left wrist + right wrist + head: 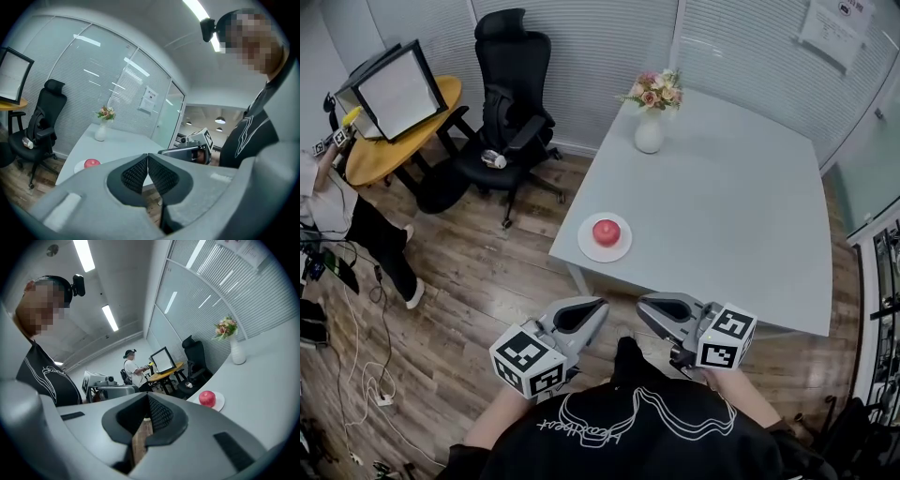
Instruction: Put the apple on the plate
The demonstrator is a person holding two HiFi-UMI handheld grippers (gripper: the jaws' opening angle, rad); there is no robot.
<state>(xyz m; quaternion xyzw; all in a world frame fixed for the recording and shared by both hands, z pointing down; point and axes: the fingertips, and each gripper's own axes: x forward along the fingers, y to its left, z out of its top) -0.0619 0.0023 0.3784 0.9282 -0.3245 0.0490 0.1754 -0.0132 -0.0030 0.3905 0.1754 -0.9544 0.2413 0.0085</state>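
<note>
The apple already sits on the white plate at the bench's near-left corner. It lies at twelve o'clock from the left claw and eleven o'clock from the right claw, well apart from both. Both claws are clenched and empty, and the left looks marginally nearer.

You have no text here that can be read with certainty: the white cursive print across your black shirt, bottom centre of the head view, appears upside down and cannot be made out. The paper notice at the upper right of the head view, also at mid-frame in the left gripper view, carries print too small to read. The cubes on your left gripper and right gripper show only black-and-white square marker patterns, no letters or numbers.
</note>
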